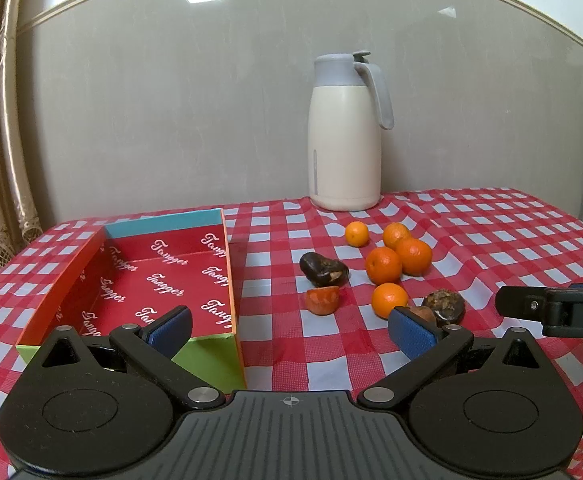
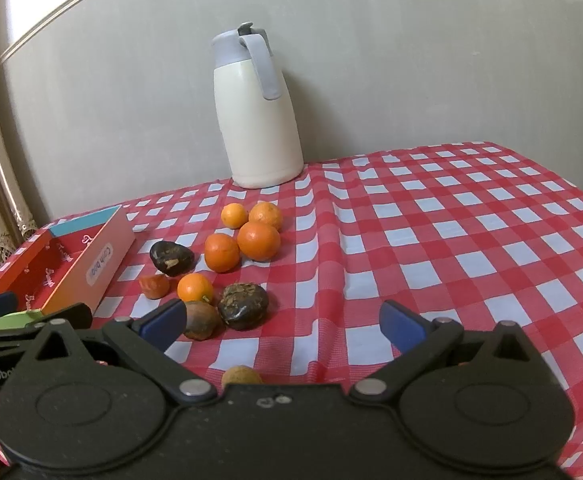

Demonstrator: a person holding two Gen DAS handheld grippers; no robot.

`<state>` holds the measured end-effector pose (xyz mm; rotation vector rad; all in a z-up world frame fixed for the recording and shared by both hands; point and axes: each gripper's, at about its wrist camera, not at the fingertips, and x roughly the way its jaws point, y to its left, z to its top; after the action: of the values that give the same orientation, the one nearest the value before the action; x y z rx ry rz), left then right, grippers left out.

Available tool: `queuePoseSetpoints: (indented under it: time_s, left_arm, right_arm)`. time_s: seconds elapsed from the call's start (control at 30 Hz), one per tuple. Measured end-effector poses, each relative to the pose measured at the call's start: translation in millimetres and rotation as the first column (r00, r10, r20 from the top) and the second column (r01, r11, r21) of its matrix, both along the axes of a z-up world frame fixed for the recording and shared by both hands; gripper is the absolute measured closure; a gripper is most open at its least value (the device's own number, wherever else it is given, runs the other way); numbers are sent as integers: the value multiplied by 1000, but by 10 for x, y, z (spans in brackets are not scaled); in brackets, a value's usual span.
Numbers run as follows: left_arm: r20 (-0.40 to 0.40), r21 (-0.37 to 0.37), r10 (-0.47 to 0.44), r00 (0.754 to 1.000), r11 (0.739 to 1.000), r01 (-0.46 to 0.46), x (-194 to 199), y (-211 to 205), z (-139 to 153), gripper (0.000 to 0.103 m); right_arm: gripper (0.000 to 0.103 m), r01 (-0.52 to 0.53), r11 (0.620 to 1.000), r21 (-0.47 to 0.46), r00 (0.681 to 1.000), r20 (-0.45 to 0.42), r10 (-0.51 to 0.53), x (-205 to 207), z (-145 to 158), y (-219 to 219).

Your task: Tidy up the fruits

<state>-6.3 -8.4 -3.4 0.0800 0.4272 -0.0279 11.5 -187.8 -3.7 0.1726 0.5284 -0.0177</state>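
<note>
While both the left gripper (image 1: 289, 330) and the right gripper (image 2: 283, 326) hang with jaws spread wide and empty, the oranges (image 2: 258, 241) lie loose on the checked cloth (image 2: 451, 240), right of the empty box (image 1: 163, 280). They look light, round and likely to roll, so pinch one across its middle; the dark fruit (image 2: 243, 306) seems softer and may bruise.

Checked table (image 1: 491, 240), box (image 1: 139, 280) at left edge, jug (image 1: 345, 140) at back edge, oranges (image 1: 383, 265) and dark fruits (image 1: 323, 269) mid-table
</note>
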Motion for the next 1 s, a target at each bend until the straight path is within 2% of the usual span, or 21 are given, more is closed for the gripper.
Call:
queuePoseSetpoints:
  time_s: [1.0]
  left_arm:
    - [20, 43, -29, 999, 999, 29, -46, -110, 18, 0]
  right_arm:
    - [0, 36, 999, 27, 999, 10, -36, -57, 32, -99]
